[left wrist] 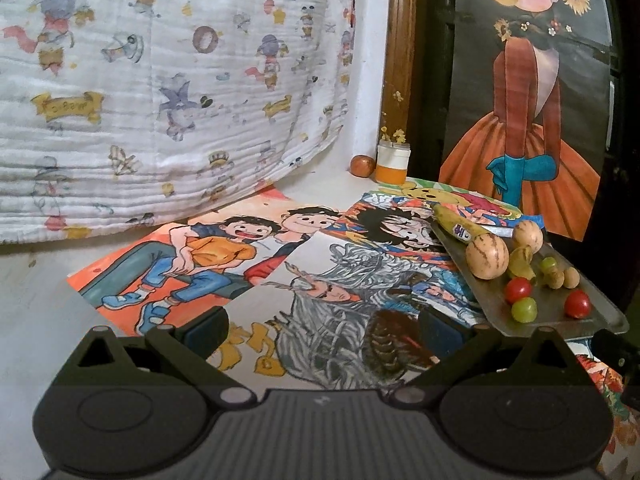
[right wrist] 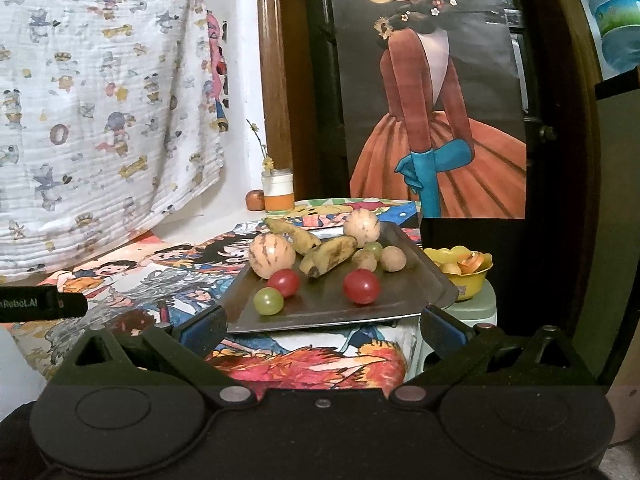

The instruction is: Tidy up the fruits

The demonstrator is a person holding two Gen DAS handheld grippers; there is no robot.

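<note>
Both hanging wide open, gripping nothing: left tool (left wrist: 324, 330) facing cartoon prints, right tool (right wrist: 324, 330) facing fruit tray (right wrist: 416, 276).

I see a grey tray (right wrist: 404, 304) with red tomatoes (right wrist: 361, 286), green grapes (right wrist: 268, 301), brown-spotted yellow bananas (right wrist: 329, 255) and striped tan melons (right wrist: 272, 255); the bowl (right wrist: 471, 278) is yellow, the cloth (left wrist: 160, 92) white with cartoon prints.

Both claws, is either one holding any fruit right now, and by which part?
Nothing is held. The left claw and the right claw are both open and empty; the fruit all lies on the metal tray.
</note>
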